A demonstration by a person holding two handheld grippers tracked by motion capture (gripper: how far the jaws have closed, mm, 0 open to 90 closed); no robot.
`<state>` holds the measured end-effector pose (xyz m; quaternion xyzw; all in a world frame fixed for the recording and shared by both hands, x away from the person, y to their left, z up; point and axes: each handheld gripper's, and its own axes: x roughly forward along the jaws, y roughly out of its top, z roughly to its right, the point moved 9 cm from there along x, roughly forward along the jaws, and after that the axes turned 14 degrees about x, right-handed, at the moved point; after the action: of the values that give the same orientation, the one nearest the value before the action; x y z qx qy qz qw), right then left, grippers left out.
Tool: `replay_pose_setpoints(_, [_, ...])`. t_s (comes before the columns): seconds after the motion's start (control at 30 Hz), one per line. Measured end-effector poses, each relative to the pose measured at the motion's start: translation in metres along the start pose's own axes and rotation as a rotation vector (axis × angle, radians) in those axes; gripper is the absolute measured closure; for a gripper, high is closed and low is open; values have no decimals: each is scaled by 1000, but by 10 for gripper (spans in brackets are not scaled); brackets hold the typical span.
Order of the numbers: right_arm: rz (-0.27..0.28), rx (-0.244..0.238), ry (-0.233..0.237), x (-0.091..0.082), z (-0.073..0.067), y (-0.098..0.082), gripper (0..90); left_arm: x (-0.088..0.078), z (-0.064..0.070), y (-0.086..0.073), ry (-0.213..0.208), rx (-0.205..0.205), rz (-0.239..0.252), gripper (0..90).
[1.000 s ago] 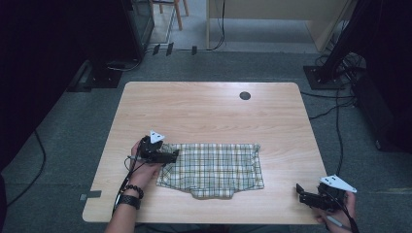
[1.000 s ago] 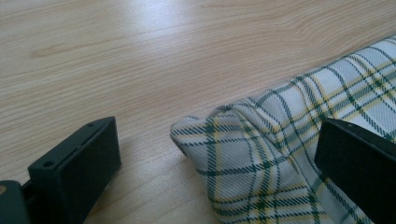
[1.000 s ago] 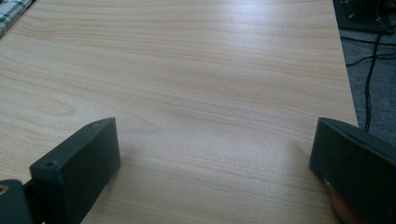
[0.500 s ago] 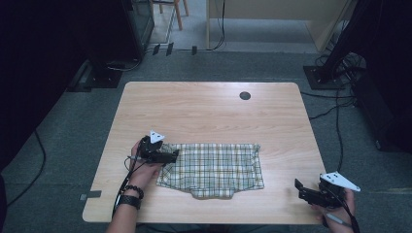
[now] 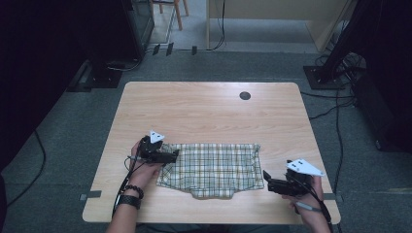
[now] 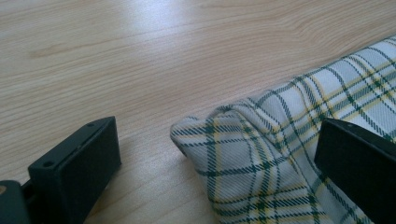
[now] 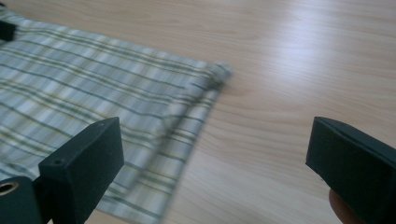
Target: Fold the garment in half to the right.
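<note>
A folded plaid cloth [image 5: 214,167], white with green and yellow lines, lies flat on the wooden table [image 5: 209,111] near its front edge. My left gripper [image 5: 170,157] is open at the cloth's left end; in the left gripper view the folded corner [image 6: 219,135] sits between the two jaws, untouched by either. My right gripper [image 5: 266,180] is open just off the cloth's right front corner, low over the table. In the right gripper view the cloth's right edge [image 7: 187,121] runs between the jaws, nearer the left one.
A dark round grommet [image 5: 245,95] sits in the table's far right part. Cables [image 5: 335,111] and dark equipment stands [image 5: 340,53] lie on the grey floor around the table. Bare wood stretches behind the cloth.
My right gripper has edged left toward the cloth's right front corner. The left gripper and the cloth have stayed put.
</note>
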<state>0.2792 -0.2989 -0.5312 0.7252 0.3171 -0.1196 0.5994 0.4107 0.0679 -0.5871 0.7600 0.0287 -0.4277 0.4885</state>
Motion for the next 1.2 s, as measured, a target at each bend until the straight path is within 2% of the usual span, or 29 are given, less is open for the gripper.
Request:
replay_pose_setpoints(0.27, [-23,-51,65,22,-53,2,39,0,0,0,0,-1,1,5])
replay_pose_setpoints(0.6, [-48,-117,172,43,-126,-1,41,0,0,0,0,-4,3,5])
replay_pose_setpoints(0.73, [-57,-126,193,52,-147,-3,41,0,0,0,-1,-5,3,5])
replay_pose_setpoints(1.03, [-73,-163,221,66,-183,-8,43,0,0,0,-1,0,1,6])
replay_pose_setpoints(1.2, [-88,-205,244,72,-209,-16,44,0,0,0,-1,-1,1,5])
